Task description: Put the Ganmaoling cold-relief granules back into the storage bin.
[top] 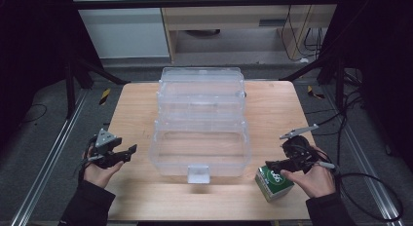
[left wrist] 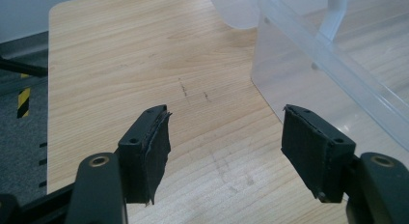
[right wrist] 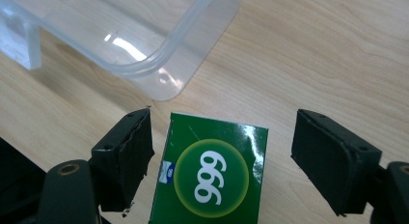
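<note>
Box [right wrist: 210, 171], green with "999" on its top face, lies on the worktop [top: 272, 109] at the near right, just beside the near right corner of the clear bin [top: 200, 133]. We see our right hand-held gripper [right wrist: 219, 156] released, its jaws standing wide on either side of the box without touching it; the left pad [right wrist: 132, 151] is close to one long edge, the right pad sits farther off.

We judge the box to be light cardboard, stiff along its edges but easy to dent in the broad faces, with a glossy print that may slip under a loose hold. We would take it across the two long sides, near the middle, and close only enough to hold.

Our left hand-held gripper [left wrist: 224, 142] is also released, jaws apart over bare wood at the near left, near the bin's left wall.

The bin is open and looks empty, so we judge it the likely place for the box.
</note>
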### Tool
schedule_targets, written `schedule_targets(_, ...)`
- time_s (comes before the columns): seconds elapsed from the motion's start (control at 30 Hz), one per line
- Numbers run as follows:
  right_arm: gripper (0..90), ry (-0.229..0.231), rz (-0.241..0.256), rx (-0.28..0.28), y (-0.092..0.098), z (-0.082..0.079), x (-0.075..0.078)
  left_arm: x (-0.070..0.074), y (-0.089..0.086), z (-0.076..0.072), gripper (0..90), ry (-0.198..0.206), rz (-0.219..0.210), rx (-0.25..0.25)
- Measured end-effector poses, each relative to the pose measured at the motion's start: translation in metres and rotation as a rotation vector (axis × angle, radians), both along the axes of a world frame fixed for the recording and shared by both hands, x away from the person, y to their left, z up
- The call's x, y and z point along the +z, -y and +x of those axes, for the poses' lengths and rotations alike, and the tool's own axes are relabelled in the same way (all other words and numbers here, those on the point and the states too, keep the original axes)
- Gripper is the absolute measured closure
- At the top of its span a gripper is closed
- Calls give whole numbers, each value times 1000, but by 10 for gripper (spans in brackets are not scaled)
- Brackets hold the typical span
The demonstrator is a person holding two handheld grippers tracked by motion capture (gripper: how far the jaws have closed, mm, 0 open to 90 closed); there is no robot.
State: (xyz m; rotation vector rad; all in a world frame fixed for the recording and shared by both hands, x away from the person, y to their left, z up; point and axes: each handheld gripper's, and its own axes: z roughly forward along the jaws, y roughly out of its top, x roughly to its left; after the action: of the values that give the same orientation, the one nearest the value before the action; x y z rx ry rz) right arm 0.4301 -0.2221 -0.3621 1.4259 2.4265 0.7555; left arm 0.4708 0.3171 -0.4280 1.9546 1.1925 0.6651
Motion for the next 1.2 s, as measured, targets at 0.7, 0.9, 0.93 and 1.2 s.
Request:
schedule_targets(0.7, 160, -129, -94, 20, -12, 1, -24, -7, -1, 2, 319, -31, 25, 1)
schedule_targets(0.9, 149, -156, -99, 18, -12, 0, -30, -7, 1, 2, 315, -33, 29, -4)
schedule_targets(0.93, 147, -161, -98, 14, -12, 0, -32, -7, 1, 2, 315, -34, 30, -6)
schedule_targets(1.2, 114, -177, -105, 22, -12, 1, -40, -8, 1, 2, 314, -39, 33, -7)
